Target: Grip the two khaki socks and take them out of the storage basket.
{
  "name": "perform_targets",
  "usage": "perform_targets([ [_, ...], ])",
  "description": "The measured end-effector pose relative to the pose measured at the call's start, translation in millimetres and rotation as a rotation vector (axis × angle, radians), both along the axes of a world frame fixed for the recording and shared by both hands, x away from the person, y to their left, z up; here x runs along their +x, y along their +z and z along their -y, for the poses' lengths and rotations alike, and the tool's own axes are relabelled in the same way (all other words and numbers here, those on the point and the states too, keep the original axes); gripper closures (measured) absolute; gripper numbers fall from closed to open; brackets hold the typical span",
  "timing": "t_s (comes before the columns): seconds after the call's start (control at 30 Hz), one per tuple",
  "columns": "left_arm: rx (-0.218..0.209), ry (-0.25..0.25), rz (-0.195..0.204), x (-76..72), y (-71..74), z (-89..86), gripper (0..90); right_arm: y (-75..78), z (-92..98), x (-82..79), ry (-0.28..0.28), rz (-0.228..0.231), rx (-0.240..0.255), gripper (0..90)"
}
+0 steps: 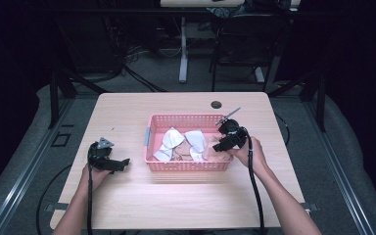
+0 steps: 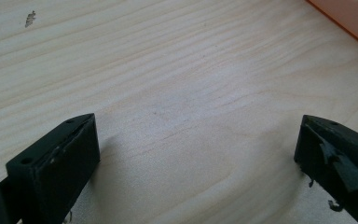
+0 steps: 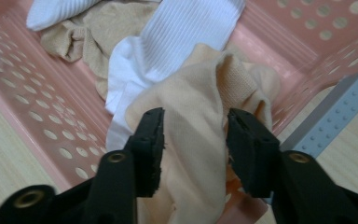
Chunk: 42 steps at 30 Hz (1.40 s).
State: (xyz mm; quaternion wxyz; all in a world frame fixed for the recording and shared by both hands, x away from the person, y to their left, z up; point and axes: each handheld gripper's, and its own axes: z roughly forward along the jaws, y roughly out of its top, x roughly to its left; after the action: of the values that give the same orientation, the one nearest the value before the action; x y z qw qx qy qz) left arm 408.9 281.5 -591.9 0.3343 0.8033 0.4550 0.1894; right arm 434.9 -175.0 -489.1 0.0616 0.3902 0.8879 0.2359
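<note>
A pink perforated basket (image 1: 186, 117) in the middle of the table holds white socks (image 1: 171, 139) and beige socks. My right gripper (image 1: 219, 147) reaches into its right end. In the right gripper view the two jaws of the right gripper (image 3: 195, 126) stand on either side of a beige sock (image 3: 191, 93); the cloth lies broad and flat between them, not visibly pinched. A ribbed white sock (image 3: 168, 42) lies just beyond it. My left gripper (image 1: 122, 163) rests on the table left of the basket; the left gripper (image 2: 198, 154) has its jaws wide apart over bare wood.
The basket wall (image 3: 37, 93) rises close to the right gripper's left jaw, and a grey handle (image 3: 335, 116) sits on the basket's end. A corner of the basket (image 2: 349, 18) shows ahead of the left gripper. A dark cable hole (image 1: 216, 104) lies near the table's far edge.
</note>
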Motion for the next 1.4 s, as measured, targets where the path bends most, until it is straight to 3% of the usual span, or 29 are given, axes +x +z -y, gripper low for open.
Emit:
perform_targets([
  [0.1, -0.001, 0.001, 0.000, 0.0, 0.0, 0.1, 0.0, -0.6, 0.4, -1.5, -0.018, 0.012, 0.020, 75.8],
  [0.2, 0.000, 0.000, 0.000, 0.0, 0.0, 0.0, 0.0, 4.4, 3.3, -3.5, -0.015, 0.030, 0.032, 83.4],
  [0.33, -0.001, 0.000, 0.000, 0.0, 0.0, 0.1, 0.0, 8.5, 7.0, -7.1, -0.020, 0.047, 0.080, 85.9],
  [0.6, 0.000, 0.000, 0.000, 0.0, 0.0, 0.0, 0.0, 21.3, 11.7, -10.3, -0.020, 0.075, 0.107, 86.2],
  [0.63, -0.001, 0.000, 0.000, 0.0, 0.0, 0.1, 0.0, 28.7, 12.3, -10.8, -0.024, 0.094, 0.129, 86.2],
  [0.8, -0.002, 0.003, -0.001, -0.2, -0.1, 0.2, 0.0, 44.6, 13.1, -12.2, -0.015, 0.121, 0.146, 86.2],
  [1.1, 0.000, 0.000, 0.000, 0.0, 0.0, 0.0, 0.0, 60.5, 12.5, -13.0, -0.012, 0.144, 0.162, 86.3],
  [1.4, 0.000, 0.000, 0.000, 0.0, 0.0, 0.0, 0.0, 86.6, 16.9, -13.5, -0.019, 0.192, 0.194, 86.3],
])
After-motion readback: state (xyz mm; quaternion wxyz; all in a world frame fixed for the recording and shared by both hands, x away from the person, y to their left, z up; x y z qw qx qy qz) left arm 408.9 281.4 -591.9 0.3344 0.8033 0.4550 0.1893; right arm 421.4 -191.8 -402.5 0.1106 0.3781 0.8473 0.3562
